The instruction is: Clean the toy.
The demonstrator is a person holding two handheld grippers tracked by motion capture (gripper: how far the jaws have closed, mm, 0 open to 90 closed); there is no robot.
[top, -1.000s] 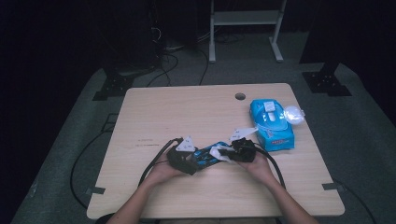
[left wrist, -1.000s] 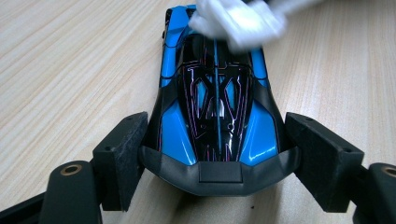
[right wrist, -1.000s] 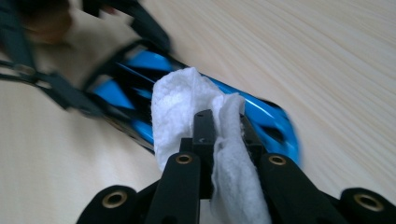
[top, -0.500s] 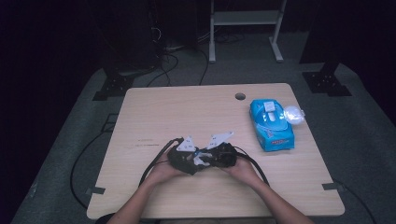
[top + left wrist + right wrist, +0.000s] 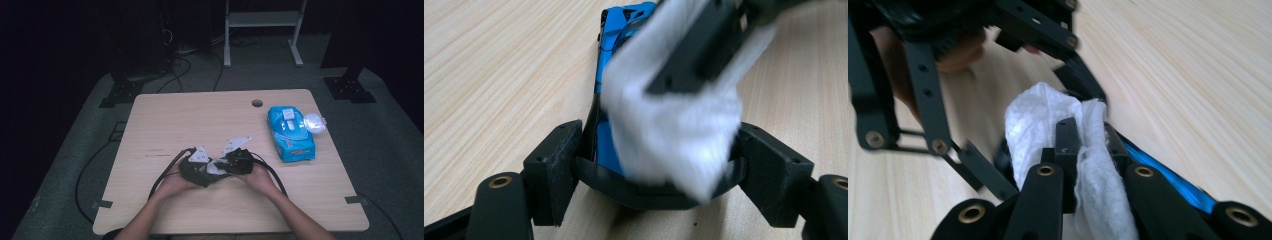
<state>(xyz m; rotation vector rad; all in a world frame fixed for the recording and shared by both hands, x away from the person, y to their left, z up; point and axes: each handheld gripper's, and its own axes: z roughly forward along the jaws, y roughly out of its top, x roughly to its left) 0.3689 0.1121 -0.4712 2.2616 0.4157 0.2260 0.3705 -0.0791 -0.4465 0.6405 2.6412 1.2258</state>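
Observation:
Near the table's front edge both grippers meet tip to tip. My left gripper (image 5: 199, 170) (image 5: 664, 170) is shut on a blue-and-black object (image 5: 621, 30), its jaws pressing on the black curved end. My right gripper (image 5: 227, 164) (image 5: 1088, 137) is shut on a white wipe (image 5: 216, 169) (image 5: 1033, 120). The wipe (image 5: 674, 135) lies pressed over the object, right between the left jaws. A strip of the blue object (image 5: 1168, 175) shows under the right jaws. What the object is I cannot tell.
A blue pack of wipes (image 5: 291, 134) lies at the table's right side with a small white wad (image 5: 315, 121) beside it. There is a cable hole (image 5: 257, 103) near the far edge. Black cables trail off the front left of the table (image 5: 165, 115).
My right gripper has moved left with the wipe, up against the left gripper. The blue object that showed between them is now covered. The left hand has stayed put.

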